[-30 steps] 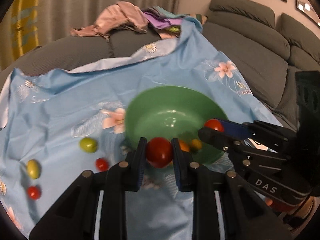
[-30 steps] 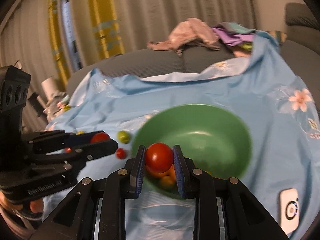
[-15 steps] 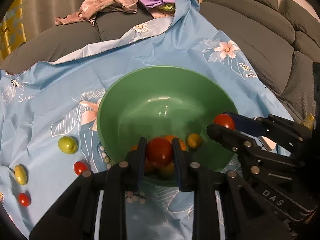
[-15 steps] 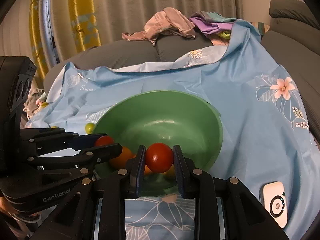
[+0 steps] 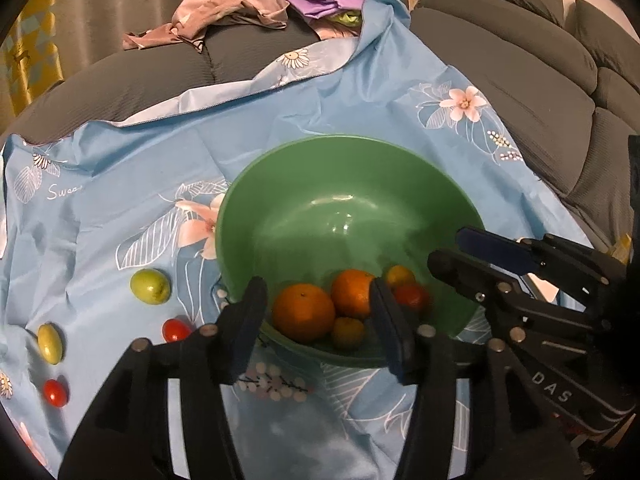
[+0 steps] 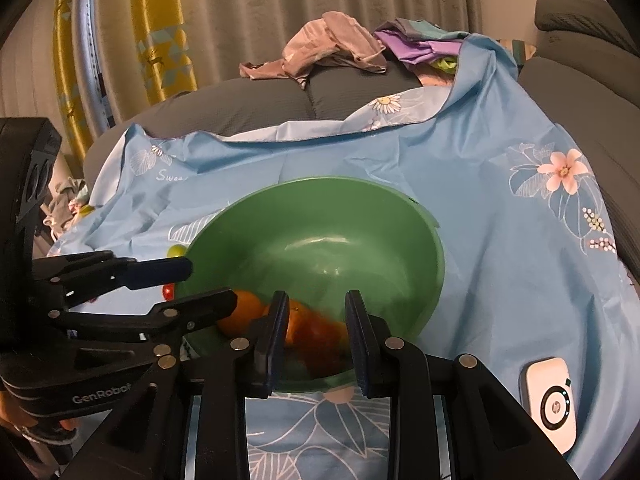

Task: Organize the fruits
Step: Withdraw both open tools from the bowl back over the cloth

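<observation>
A green bowl (image 5: pixel 344 184) sits on the blue flowered cloth and also shows in the right wrist view (image 6: pixel 420 240). It holds two oranges (image 5: pixel 303 311), a small yellow-orange fruit (image 5: pixel 347 332) and a red tomato (image 5: pixel 410 295). My left gripper (image 5: pixel 316 322) is open and empty over the bowl's near rim. My right gripper (image 6: pixel 314 334) is open over the near rim, with a blurred red tomato (image 6: pixel 320 338) just below its fingers. It also shows from the side in the left wrist view (image 5: pixel 460 252). On the cloth left of the bowl lie a green fruit (image 5: pixel 150 286), a yellow fruit (image 5: pixel 50 343) and two tomatoes (image 5: pixel 176 330).
A white device (image 6: pixel 552 402) lies on the cloth at the front right. Grey sofa cushions (image 5: pixel 540 92) run along the right. A pile of clothes (image 5: pixel 240 4) lies on the sofa at the back. Yellow patterned curtains (image 6: pixel 160 32) hang behind.
Both grippers have opened and each has let go of its red tomato, which dropped into the bowl. Both grippers came closer to the bowl's near rim.
</observation>
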The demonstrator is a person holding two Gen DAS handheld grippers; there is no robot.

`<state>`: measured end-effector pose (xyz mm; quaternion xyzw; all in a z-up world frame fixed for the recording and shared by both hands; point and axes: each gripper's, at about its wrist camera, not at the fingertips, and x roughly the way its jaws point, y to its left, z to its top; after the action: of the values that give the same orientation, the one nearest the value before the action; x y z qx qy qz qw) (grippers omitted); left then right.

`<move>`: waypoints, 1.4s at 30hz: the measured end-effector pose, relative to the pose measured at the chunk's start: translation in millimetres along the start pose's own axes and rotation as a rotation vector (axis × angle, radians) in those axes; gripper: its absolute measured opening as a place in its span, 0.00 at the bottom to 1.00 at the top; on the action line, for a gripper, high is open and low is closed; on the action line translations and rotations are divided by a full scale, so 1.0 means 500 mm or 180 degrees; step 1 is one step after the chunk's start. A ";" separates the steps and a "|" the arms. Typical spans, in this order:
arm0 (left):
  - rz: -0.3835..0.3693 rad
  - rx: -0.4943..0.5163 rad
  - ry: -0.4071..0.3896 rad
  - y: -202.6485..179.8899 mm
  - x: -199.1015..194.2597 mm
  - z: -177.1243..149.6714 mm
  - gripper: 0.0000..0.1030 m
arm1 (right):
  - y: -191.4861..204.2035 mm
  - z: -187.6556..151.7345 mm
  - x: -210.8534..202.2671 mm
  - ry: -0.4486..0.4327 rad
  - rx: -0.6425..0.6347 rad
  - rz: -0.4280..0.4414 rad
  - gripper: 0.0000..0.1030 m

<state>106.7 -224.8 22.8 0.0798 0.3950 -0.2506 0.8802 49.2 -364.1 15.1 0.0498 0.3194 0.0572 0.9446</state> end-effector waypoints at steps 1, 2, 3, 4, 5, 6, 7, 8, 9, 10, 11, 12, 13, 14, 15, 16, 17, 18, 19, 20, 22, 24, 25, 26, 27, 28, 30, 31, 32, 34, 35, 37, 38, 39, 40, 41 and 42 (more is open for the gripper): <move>0.0009 -0.0001 -0.0012 0.001 -0.002 0.001 0.54 | 0.001 0.000 -0.002 -0.0005 0.0001 0.0003 0.28; 0.0024 0.0003 -0.0032 0.001 -0.005 0.001 0.56 | 0.001 0.000 -0.002 -0.0006 -0.0001 0.0002 0.28; 0.0038 0.0009 -0.0048 0.001 -0.009 0.001 0.59 | 0.003 -0.001 -0.003 -0.0010 -0.0007 -0.0001 0.28; 0.0056 0.0015 -0.0064 0.002 -0.013 0.001 0.60 | 0.004 -0.001 -0.003 -0.0015 -0.0011 0.0001 0.28; 0.0073 0.0018 -0.0077 0.003 -0.016 0.000 0.61 | 0.003 -0.001 -0.004 -0.0020 -0.0012 0.0004 0.28; 0.0090 0.0016 -0.0086 0.005 -0.019 -0.002 0.62 | 0.003 0.000 -0.006 -0.0025 -0.0011 0.0006 0.28; 0.0096 0.0009 -0.0095 0.007 -0.022 -0.002 0.64 | 0.003 0.000 -0.007 -0.0032 -0.0010 0.0008 0.28; 0.0098 -0.0006 -0.0103 0.010 -0.025 -0.003 0.66 | 0.003 0.000 -0.008 -0.0039 -0.0009 0.0008 0.29; 0.0103 -0.0038 -0.0113 0.015 -0.029 -0.005 0.68 | 0.003 0.000 -0.009 -0.0043 -0.0006 0.0008 0.30; 0.0106 -0.0058 -0.0119 0.019 -0.031 -0.006 0.68 | 0.004 0.000 -0.010 -0.0049 -0.0002 0.0010 0.30; 0.0109 -0.0081 -0.0125 0.023 -0.035 -0.008 0.69 | 0.005 0.002 -0.010 -0.0051 -0.0002 0.0014 0.31; 0.0116 -0.0099 -0.0128 0.027 -0.037 -0.010 0.70 | 0.006 0.002 -0.011 -0.0056 -0.0005 0.0016 0.31; 0.0127 -0.0114 -0.0129 0.030 -0.040 -0.013 0.71 | 0.008 0.003 -0.012 -0.0059 -0.0009 0.0015 0.31; 0.0138 -0.0133 -0.0131 0.033 -0.043 -0.015 0.72 | 0.011 0.003 -0.012 -0.0060 -0.0014 0.0012 0.31; 0.0152 -0.0163 -0.0135 0.040 -0.047 -0.020 0.72 | 0.013 0.004 -0.012 -0.0061 -0.0019 0.0011 0.32; 0.0157 -0.0180 -0.0140 0.042 -0.051 -0.023 0.72 | 0.018 0.005 -0.014 -0.0067 -0.0028 0.0014 0.32; 0.0161 -0.0210 -0.0150 0.049 -0.059 -0.030 0.74 | 0.021 0.006 -0.014 -0.0074 -0.0036 0.0022 0.33; 0.0174 -0.0240 -0.0159 0.056 -0.066 -0.036 0.76 | 0.025 0.007 -0.015 -0.0083 -0.0043 0.0033 0.34; 0.0194 -0.0275 -0.0174 0.064 -0.074 -0.042 0.78 | 0.031 0.008 -0.017 -0.0094 -0.0050 0.0054 0.35; 0.0216 -0.0320 -0.0191 0.075 -0.084 -0.050 0.82 | 0.038 0.009 -0.020 -0.0111 -0.0063 0.0097 0.35; 0.0275 -0.0421 -0.0246 0.101 -0.112 -0.073 0.82 | 0.058 0.010 -0.025 -0.0141 -0.0112 0.0250 0.35; 0.0388 -0.0523 -0.0290 0.134 -0.144 -0.104 0.82 | 0.082 0.010 -0.029 -0.0146 -0.0183 0.0435 0.36; 0.0450 -0.0568 -0.0301 0.149 -0.156 -0.118 0.82 | 0.100 0.008 -0.030 -0.0133 -0.0246 0.0590 0.36; 0.0541 -0.0632 -0.0307 0.171 -0.172 -0.140 0.82 | 0.115 0.007 -0.030 -0.0115 -0.0296 0.0691 0.36; 0.0601 -0.0675 -0.0306 0.185 -0.183 -0.157 0.82 | 0.137 0.004 -0.029 -0.0082 -0.0376 0.0815 0.36; 0.0679 -0.0728 -0.0303 0.204 -0.196 -0.178 0.82 | 0.154 0.002 -0.028 -0.0054 -0.0442 0.0899 0.36; 0.0817 -0.0837 -0.0280 0.241 -0.219 -0.220 0.82 | 0.202 -0.008 -0.021 0.0035 -0.0631 0.1066 0.36; 0.0842 -0.0891 -0.0268 0.255 -0.227 -0.237 0.82 | 0.226 -0.015 -0.017 0.0080 -0.0723 0.1125 0.36; 0.0851 -0.0951 -0.0259 0.268 -0.234 -0.254 0.82 | 0.242 -0.019 -0.013 0.0128 -0.0785 0.1180 0.36; 0.0851 -0.1080 -0.0230 0.296 -0.241 -0.285 0.82 | 0.274 -0.030 0.004 0.0253 -0.0862 0.1251 0.36; 0.0856 -0.1122 -0.0223 0.307 -0.243 -0.295 0.82 | 0.289 -0.036 0.017 0.0328 -0.0884 0.1233 0.36; 0.0841 -0.1221 -0.0214 0.333 -0.243 -0.313 0.81 | 0.313 -0.045 0.045 0.0444 -0.0932 0.1174 0.36; 0.0824 -0.1242 -0.0223 0.339 -0.244 -0.314 0.81 | 0.318 -0.048 0.057 0.0493 -0.0929 0.1155 0.36; 0.0782 -0.1270 -0.0237 0.350 -0.240 -0.312 0.80 | 0.322 -0.050 0.069 0.0543 -0.0919 0.1138 0.36; 0.0749 -0.1278 -0.0245 0.358 -0.237 -0.310 0.80 | 0.324 -0.051 0.084 0.0590 -0.0898 0.1125 0.36; 0.0735 -0.1272 -0.0250 0.363 -0.234 -0.304 0.79 | 0.324 -0.049 0.092 0.0622 -0.0880 0.1093 0.36; 0.0722 -0.1252 -0.0255 0.368 -0.229 -0.298 0.76 | 0.324 -0.046 0.105 0.0655 -0.0861 0.1040 0.36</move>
<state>37.6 27.5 -4.2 -0.0594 0.3894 -0.0713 0.9164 64.3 -195.4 -13.2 -0.0323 0.3912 0.2564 0.8833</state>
